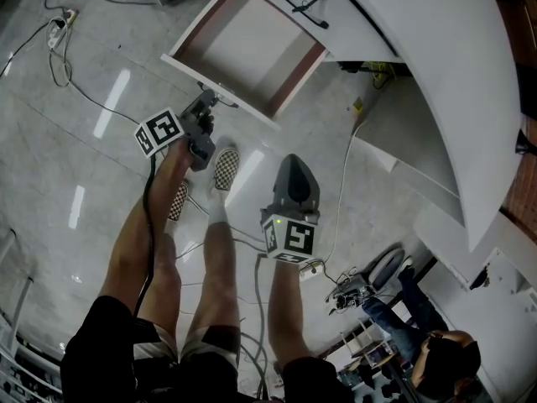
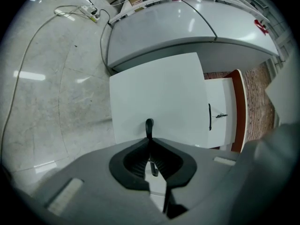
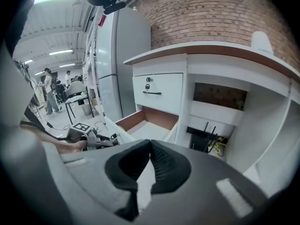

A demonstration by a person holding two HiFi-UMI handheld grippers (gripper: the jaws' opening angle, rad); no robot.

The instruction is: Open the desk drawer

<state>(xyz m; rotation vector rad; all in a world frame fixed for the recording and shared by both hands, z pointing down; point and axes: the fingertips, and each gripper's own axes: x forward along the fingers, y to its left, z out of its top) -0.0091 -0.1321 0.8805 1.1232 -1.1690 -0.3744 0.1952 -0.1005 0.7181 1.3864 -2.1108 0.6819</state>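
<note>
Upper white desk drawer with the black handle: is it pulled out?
No, the upper white drawer sits flush, above the pulled-out lower white drawer.

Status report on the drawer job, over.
Left gripper shut on the drawer handle. Right gripper shut, empty. Lower drawer pulled well open. Checkered shoe on floor near its front.

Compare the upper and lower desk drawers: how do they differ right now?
The lower drawer is pulled out, its inside showing; the upper drawer sits shut. The left hand-held gripper is clamped on the lower drawer's handle; the upper drawer's handle is untouched. Both have white fronts and black handles.
</note>
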